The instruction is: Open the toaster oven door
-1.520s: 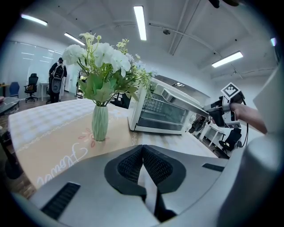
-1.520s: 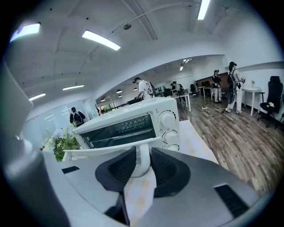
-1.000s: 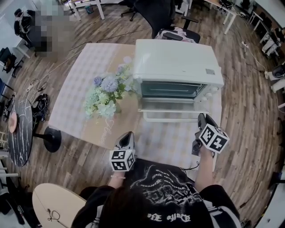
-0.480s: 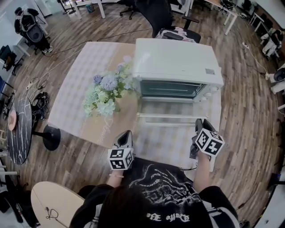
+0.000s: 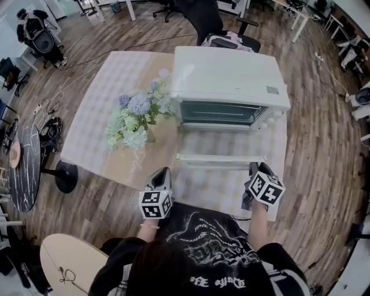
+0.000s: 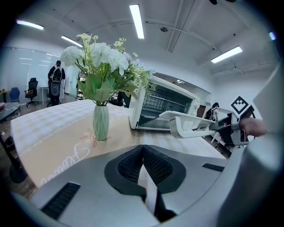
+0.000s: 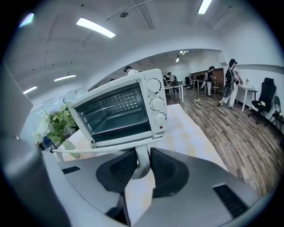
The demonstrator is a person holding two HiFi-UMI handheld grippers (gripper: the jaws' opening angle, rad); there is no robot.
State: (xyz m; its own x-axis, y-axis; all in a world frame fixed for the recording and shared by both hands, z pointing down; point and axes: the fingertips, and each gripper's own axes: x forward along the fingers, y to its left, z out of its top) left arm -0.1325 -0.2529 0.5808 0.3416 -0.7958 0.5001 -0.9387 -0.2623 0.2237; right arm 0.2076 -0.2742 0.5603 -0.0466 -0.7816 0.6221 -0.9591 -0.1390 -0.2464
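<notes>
A white toaster oven [image 5: 230, 81] stands on the table, its glass door [image 5: 222, 143] swung down almost flat, the dark inside [image 7: 117, 116] showing. My right gripper [image 5: 253, 171] is shut on the right end of the door handle [image 7: 141, 160], a white bar [image 5: 219, 159] along the door's front edge; its pads press the handle's bracket from both sides. My left gripper [image 5: 162, 176] hangs at the table's near edge, shut with nothing in it, well left of the door. In the left gripper view the lowered door and handle [image 6: 186, 126] show at right.
A green vase of pale flowers [image 5: 136, 118] stands left of the oven on a tan runner [image 5: 139, 162]. The table [image 5: 104, 110] has a checked cloth. Chairs [image 5: 202, 17], desks and people fill the wooden-floored room behind; a round black side table [image 5: 23, 170] is at far left.
My right gripper has come down and toward me with the handle, and the oven door has dropped from partly open to nearly flat. My left gripper stayed put.
</notes>
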